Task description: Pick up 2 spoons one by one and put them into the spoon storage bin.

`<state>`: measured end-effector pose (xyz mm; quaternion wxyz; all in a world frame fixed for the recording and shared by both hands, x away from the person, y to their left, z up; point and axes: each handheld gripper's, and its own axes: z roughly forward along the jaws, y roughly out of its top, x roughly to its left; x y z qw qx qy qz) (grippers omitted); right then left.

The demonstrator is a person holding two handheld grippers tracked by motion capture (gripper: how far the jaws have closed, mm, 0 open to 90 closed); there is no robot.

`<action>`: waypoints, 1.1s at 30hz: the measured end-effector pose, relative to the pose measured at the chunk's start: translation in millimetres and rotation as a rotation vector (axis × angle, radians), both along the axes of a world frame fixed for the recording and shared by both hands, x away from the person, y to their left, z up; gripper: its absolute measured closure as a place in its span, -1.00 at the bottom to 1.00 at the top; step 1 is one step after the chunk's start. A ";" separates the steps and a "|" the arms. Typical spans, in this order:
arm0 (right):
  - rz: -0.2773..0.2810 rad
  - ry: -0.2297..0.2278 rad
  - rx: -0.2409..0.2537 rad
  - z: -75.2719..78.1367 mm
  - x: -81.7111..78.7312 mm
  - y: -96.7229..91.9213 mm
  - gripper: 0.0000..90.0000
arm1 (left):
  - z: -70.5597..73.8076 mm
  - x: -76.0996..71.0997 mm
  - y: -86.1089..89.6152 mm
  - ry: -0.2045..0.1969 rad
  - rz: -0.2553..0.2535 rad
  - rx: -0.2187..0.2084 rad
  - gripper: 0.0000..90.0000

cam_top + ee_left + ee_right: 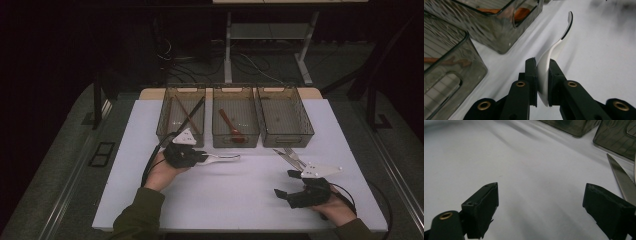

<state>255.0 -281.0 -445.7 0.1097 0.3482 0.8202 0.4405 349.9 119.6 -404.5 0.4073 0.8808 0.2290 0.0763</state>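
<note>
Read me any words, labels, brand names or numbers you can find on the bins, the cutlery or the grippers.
None can be read.
Three bins: pale patches at the far rims, no legible writing.
White spoon in the left gripper: plain.
Knife near the right gripper: no marking visible.
White table: blank.

Spread fingers (481, 210) over white table (529, 170), knife (621, 178) alongside

Overhead camera faces forward; tongs cameras skim the shared table (240, 195) closely.
</note>
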 end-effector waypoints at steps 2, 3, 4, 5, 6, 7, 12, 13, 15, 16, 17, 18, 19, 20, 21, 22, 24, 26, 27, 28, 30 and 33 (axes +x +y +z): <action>-0.004 -0.005 0.001 -0.2 0.0 0.5 -0.72 | 1.4 0.5 -1.8 -0.001 0.001 -0.006 0.79; -0.008 -0.004 -0.003 -0.4 0.3 0.9 -0.72 | 2.2 1.1 -2.6 -0.006 0.002 -0.008 0.79; -0.012 -0.001 -0.003 -0.6 0.4 1.1 -0.72 | 3.5 1.7 -3.6 -0.009 0.003 -0.009 0.79; -0.014 -0.003 -0.002 -0.6 0.5 1.0 -0.72 | 4.4 2.1 -4.2 -0.009 0.002 -0.011 0.79; -0.014 -0.003 -0.001 -0.6 0.6 0.9 -0.72 | 5.6 3.1 -4.8 -0.013 0.000 -0.016 0.79; -0.016 -0.003 -0.002 -0.6 0.8 0.8 -0.72 | 6.6 4.0 -5.8 -0.014 0.001 -0.025 0.79; -0.014 -0.001 -0.008 -1.2 0.6 1.0 -0.72 | 11.3 9.8 -11.7 -0.022 -0.005 -0.034 0.79; -0.013 -0.001 -0.009 -1.2 0.7 1.0 -0.72 | 12.1 11.2 -12.6 -0.024 -0.008 -0.034 0.79; -0.015 0.000 -0.010 -1.3 0.8 0.8 -0.72 | 13.4 13.7 -14.9 -0.026 -0.007 -0.037 0.79; -0.015 -0.001 -0.010 -1.4 0.9 0.6 -0.72 | 13.9 15.2 -16.0 -0.023 -0.007 -0.039 0.79; -0.015 -0.002 -0.009 -1.4 1.0 0.3 -0.72 | 14.5 16.9 -17.0 -0.025 -0.006 -0.039 0.79; -0.015 -0.001 -0.007 -1.4 1.0 0.2 -0.72 | 14.9 18.8 -18.0 -0.026 -0.004 -0.041 0.79; -0.016 -0.002 -0.006 -1.3 1.1 0.0 -0.72 | 15.5 20.9 -18.8 -0.026 -0.005 -0.043 0.79; -0.016 -0.002 -0.006 -1.2 1.1 -0.2 -0.72 | 16.1 23.0 -19.8 -0.028 -0.003 -0.045 0.79; -0.016 -0.002 -0.007 -1.2 1.1 -0.2 -0.72 | 17.1 25.2 -20.6 -0.026 -0.001 -0.045 0.79; -0.016 -0.002 -0.007 -1.3 1.1 -0.2 -0.72 | 18.1 27.5 -21.4 -0.028 -0.002 -0.049 0.79; -0.015 -0.003 -0.007 -1.3 1.1 -0.1 -0.72 | 21.1 31.5 -23.5 -0.031 -0.002 -0.053 0.79; -0.013 -0.003 -0.007 -1.3 1.2 -0.1 -0.72 | 24.9 35.5 -25.8 -0.035 0.003 -0.059 0.79; -0.015 -0.003 -0.007 -1.4 1.2 -0.1 -0.72 | 27.5 38.5 -27.1 -0.036 0.003 -0.060 0.79; -0.014 -0.001 -0.007 -1.3 1.2 -0.2 -0.72 | 28.7 40.4 -28.0 -0.039 0.004 -0.060 0.79; -0.014 -0.002 -0.007 -1.1 1.1 -0.4 -0.72 | 31.9 45.2 -30.9 -0.042 0.004 -0.055 0.79; -0.014 -0.004 -0.004 -1.0 0.8 -0.3 -0.72 | 35.7 52.7 -36.1 -0.053 0.000 -0.045 0.79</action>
